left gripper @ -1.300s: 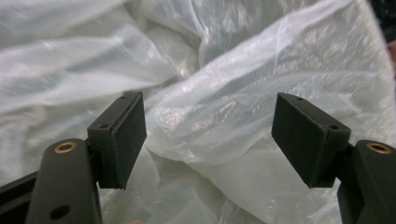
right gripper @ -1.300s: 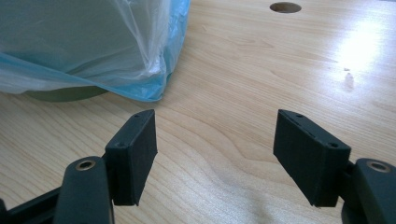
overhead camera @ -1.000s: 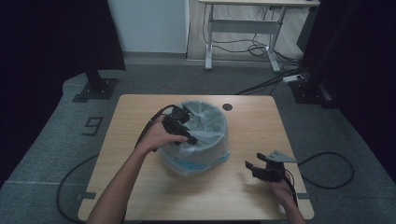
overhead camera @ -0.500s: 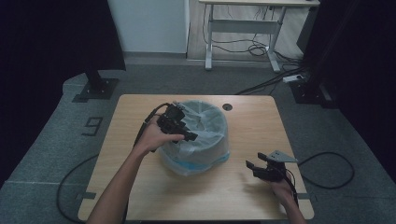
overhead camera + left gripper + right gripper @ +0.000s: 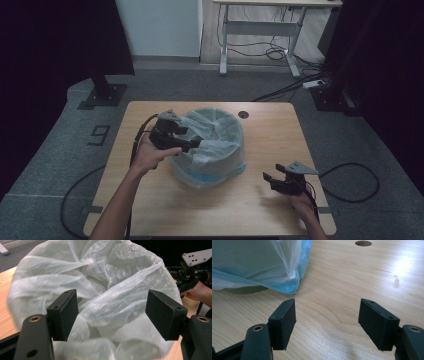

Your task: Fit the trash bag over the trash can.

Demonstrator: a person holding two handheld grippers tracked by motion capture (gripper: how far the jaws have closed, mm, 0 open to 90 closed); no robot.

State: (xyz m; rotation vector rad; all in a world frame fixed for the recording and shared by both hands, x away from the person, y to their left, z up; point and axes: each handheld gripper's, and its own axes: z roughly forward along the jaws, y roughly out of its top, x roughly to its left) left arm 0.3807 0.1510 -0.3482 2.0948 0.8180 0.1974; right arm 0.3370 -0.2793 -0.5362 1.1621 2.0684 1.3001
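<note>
Nearest the person, the right gripper (image 5: pixel 270 178) is held low over the near right part of the wooden table (image 5: pixel 280 135), its jaws spread wide with nothing between them. In the right gripper view only bare wood lies between the jaws, and the blue-tinted hem of the plastic bag (image 5: pixel 287 287) is seen ahead and to the left, resting on the table around the foot of the dark bin (image 5: pixel 244 290). This gripper is well apart from the bin and appears idle.

Further in, the left gripper (image 5: pixel 192 145) is held at the bin's near left rim, pointing across its mouth. Its jaws are released too: in the left gripper view they stand wide open, with crumpled white film of the bag (image 5: pixel 112 297) bulging between and beyond them but not pinched. No contact between pads and film can be confirmed.

At the middle of the table the bin (image 5: pixel 215 150) stands upright, lined and draped with the bag (image 5: pixel 210 125). The film is folded over the rim and hangs down the outside to the tabletop; inside, it is loosely bunched rather than smoothed.

Judged progress: the liner is seated in the bin and its edge turned over the rim. The loose bunch near the left gripper is judged still to be gripped and pulled or pressed flat. The cable hole (image 5: pixel 243 114) lies beyond, at the far edge.
</note>
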